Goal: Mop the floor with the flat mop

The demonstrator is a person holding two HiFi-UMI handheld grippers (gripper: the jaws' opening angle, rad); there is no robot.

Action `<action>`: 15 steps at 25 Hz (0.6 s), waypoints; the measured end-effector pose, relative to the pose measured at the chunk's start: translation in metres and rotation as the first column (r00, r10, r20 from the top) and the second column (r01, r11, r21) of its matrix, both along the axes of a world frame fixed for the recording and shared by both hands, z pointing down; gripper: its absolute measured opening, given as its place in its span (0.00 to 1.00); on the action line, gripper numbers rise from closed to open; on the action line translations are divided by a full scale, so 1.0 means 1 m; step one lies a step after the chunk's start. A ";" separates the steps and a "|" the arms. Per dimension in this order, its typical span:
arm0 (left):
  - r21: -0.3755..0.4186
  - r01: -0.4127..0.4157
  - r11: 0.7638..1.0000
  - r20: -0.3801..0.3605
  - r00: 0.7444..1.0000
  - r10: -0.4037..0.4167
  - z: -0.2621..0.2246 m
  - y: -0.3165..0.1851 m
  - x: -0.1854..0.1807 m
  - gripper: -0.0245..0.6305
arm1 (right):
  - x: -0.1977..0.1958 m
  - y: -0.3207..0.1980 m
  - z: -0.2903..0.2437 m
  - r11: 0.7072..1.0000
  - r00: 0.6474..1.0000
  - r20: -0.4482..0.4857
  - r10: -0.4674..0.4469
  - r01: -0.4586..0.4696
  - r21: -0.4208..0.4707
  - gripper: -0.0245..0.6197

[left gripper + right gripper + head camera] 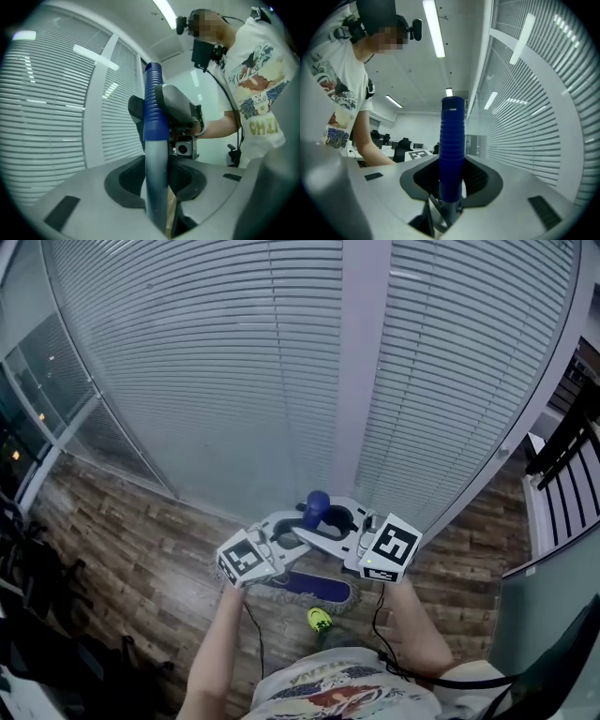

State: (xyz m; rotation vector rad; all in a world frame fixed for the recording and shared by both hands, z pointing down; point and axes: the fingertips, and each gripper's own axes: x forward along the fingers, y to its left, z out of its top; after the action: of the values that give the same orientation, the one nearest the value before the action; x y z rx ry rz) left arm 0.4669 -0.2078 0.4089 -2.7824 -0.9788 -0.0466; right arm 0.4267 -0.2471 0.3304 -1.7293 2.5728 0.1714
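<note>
Where its long blue pad (pixel 314 587) lies flat on the wooden floor (pixel 141 549), low in the centre of the head view, the flat mop (pixel 317 505) rises as a grey pole (pixel 155 173) capped by a ribbed blue grip (pixel 452 150). Both grippers meet at its top end, in front of the slatted blinds (pixel 234 352). The right gripper (pixel 451 183) is clamped narrowly on the blue grip, pads against both sides. The left gripper (pixel 157 187) sits just below, jaws loosely around the grey pole, with a sliver of floor showing at the pole's right.
</note>
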 end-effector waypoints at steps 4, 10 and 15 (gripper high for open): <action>0.000 0.015 1.000 -0.009 1.000 -0.015 -0.001 0.022 -0.041 0.18 | -0.046 0.021 0.002 0.998 0.996 -0.069 -0.050 0.047 -0.039 0.24; -0.059 0.150 0.987 -0.046 0.987 -0.153 0.023 0.065 -0.126 0.17 | -0.142 0.070 0.026 0.995 0.978 -0.183 -0.102 0.100 -0.019 0.24; -0.092 0.197 0.976 -0.007 0.980 -0.198 0.033 0.098 -0.163 0.18 | -0.183 0.106 0.034 0.996 0.984 -0.160 -0.080 0.085 0.024 0.24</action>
State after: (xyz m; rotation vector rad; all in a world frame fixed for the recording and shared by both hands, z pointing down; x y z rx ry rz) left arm 0.3039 -0.1100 0.4422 -2.9490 -0.7142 -0.0081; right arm 0.2437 -0.1411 0.3644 -1.6592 2.7307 0.3573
